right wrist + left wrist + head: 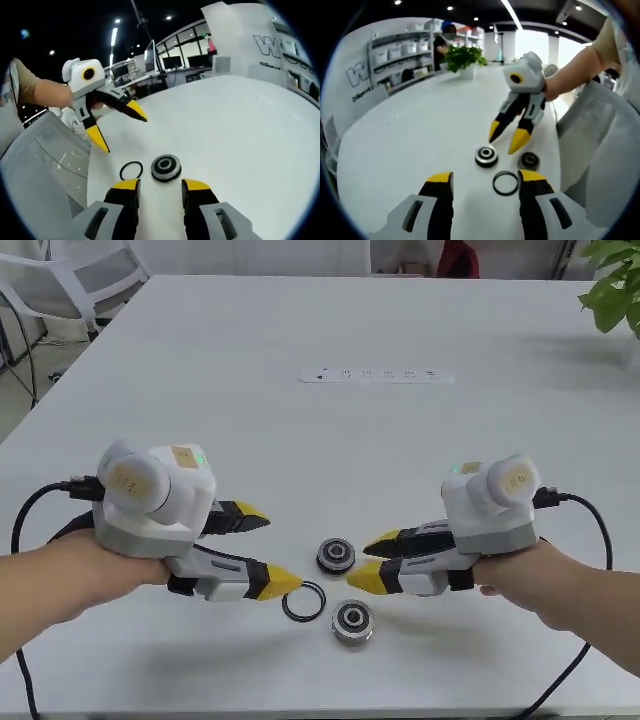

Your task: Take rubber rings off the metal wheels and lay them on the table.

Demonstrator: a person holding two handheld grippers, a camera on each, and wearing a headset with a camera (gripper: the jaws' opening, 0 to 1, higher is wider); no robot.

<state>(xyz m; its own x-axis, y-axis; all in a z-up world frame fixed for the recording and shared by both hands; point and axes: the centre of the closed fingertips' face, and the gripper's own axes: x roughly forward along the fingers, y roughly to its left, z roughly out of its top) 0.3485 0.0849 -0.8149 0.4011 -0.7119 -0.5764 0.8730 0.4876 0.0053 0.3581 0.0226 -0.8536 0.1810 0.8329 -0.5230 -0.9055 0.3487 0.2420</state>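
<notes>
Over the white table [200, 370], I hold the left gripper [268, 548] and right gripper [365, 560] nose to nose. Both sets of jaws are spread wide and grip nothing, one on either side of the work. Between their yellow tips sits the far wheel [335, 555]. The near wheel [352, 622] rests at its five o'clock, closer to me. One black rubber ring [304, 601] lies flat on the tabletop at the far wheel's seven o'clock, just beside both wheels and touching neither. In the right gripper view, the far wheel [166, 167] stands at twelve o'clock of the right gripper [161, 185], which I judge is lined up to steady or strip it; the rubber ring [131, 170] is at ten o'clock. In the left gripper view, the rubber ring [505, 183] lies just inside one jaw of the left gripper [486, 177], probably where it was laid down. By my reckoning one ring is off and one remains, though I cannot tell which wheel wears it. A power strip [375, 375] lies well apart at twelve o'clock.
</notes>
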